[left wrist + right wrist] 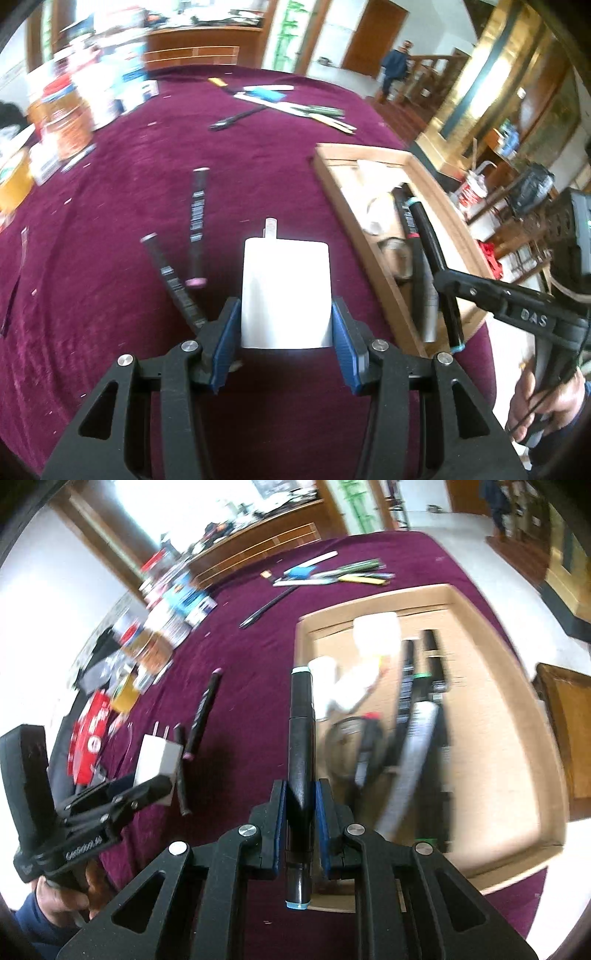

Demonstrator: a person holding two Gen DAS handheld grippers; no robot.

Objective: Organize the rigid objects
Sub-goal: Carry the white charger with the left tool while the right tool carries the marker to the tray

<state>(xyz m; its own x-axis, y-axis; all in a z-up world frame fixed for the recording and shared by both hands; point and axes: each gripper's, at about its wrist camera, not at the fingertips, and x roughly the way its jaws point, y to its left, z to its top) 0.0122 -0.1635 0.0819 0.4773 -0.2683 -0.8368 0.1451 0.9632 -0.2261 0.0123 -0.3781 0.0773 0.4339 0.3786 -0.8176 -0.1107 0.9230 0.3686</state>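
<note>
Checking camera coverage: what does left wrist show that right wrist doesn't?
Left wrist only: the white charger close up, clamped in the left tongs, its prongs pointing away.
Right wrist only: the whole floor of the cardboard tray, and the black marker gripped lengthwise in the right tongs.
Both: the maroon cloth, the two loose markers lying on it, the tray.

Beyond the maroon velvety tablecloth (110, 295), a long curved wooden counter (199, 48) stands under a bright overexposed window, with brown wooden doors (376, 37) in white walls, a pale floor (443, 520), and a gold-framed panel (491, 74) at the right.
</note>
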